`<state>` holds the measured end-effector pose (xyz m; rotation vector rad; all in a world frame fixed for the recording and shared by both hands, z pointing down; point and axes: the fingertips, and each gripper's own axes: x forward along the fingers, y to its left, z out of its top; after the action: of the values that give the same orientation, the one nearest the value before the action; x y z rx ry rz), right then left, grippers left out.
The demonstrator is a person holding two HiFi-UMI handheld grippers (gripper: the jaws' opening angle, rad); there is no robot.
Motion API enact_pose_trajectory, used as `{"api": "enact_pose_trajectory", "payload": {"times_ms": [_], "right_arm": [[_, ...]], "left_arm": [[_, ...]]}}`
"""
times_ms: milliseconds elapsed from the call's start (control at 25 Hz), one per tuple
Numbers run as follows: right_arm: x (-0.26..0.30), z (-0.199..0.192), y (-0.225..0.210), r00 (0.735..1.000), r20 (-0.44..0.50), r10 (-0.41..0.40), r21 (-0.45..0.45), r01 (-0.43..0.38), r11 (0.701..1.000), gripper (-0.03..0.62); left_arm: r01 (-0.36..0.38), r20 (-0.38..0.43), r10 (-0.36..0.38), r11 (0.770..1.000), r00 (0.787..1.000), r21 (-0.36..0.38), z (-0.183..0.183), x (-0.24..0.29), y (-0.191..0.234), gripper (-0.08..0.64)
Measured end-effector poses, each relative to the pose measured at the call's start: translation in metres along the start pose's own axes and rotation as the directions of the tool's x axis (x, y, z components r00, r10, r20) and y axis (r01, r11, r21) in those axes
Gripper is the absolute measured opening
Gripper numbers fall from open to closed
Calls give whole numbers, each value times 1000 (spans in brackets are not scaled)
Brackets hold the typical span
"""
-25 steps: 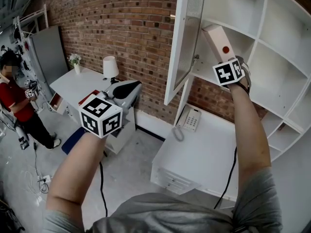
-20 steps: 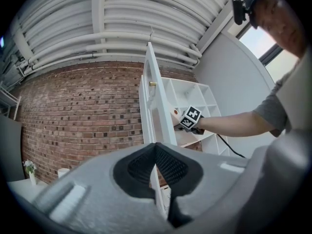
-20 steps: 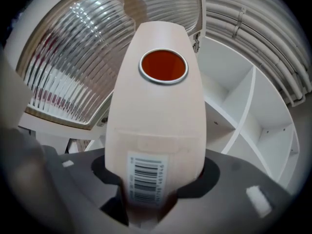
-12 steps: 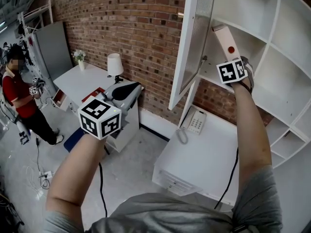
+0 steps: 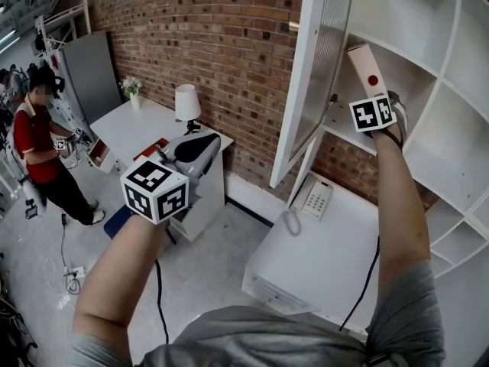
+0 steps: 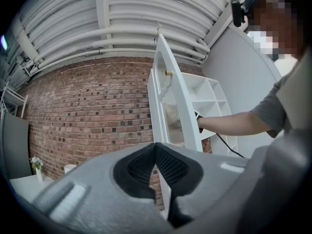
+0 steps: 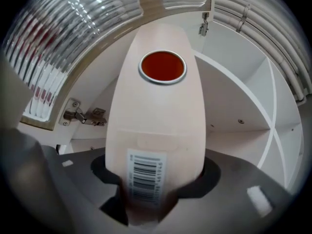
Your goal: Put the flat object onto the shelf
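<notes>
Up inside the white shelf (image 5: 397, 14), the flat object (image 7: 158, 116), a pale slab with a red dot, is clamped by its barcode end in the right gripper (image 7: 148, 191) jaws, tilted, top end reaching into the open compartment. Ribbed-glass door (image 5: 321, 67) hangs open just left of it, its hinge (image 7: 83, 115) close beside the slab. Left gripper (image 6: 156, 177) is held well apart over the floor, jaws together and empty; a phone (image 5: 313, 199) sits on the desk (image 5: 336, 251) below the shelf.

Office-like room: brick wall (image 5: 199, 44), white desks (image 5: 336, 239), telephone (image 5: 314, 198), lamp (image 5: 187, 103).
</notes>
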<state>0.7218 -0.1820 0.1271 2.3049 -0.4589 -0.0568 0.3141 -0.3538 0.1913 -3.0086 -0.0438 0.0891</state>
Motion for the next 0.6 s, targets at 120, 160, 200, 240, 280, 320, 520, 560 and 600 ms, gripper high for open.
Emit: {"api": "enact_pose_trajectory", "payload": {"times_ms": [120,160,200,240,280,320,520,560,600], "right_arm": [[19,1,0,1000,-7,-8,-8,8,1000,298],[25,1,0,1000,-9,-11,-11,11,1000,299],[30,1,-1,1000,-12,-16,-13,16,1000,299],[35,0,-1,1000,-14,-20,-17,20,1000,299],[38,-1,-1,1000,-15,-24,-20,24,1000,301],[41,-2,0,1000,-14,-27,-23,27,999,304],[45,-2,5,1000,18,-23,4,23,1000,325],[45,-1,5,1000,24,-20,9,20,1000,331],[45,-1,6,999,29,-16,12,15,1000,337]], "left_arm": [[-9,-4,9,1000,1000,-8,-1,9,8,0],[-11,-5,11,1000,1000,-10,-2,12,10,1],[-12,-6,12,1000,1000,-11,-3,14,12,0],[-13,-6,13,1000,1000,-11,-3,16,13,0],[-15,-6,15,1000,1000,-11,-4,18,15,0],[-16,-5,16,1000,1000,-11,-4,20,16,0],[-21,-6,21,1000,1000,-9,-4,27,21,0],[-22,-7,22,1000,1000,-9,-6,28,21,1],[-24,-7,24,1000,1000,-11,-7,28,21,1]]}}
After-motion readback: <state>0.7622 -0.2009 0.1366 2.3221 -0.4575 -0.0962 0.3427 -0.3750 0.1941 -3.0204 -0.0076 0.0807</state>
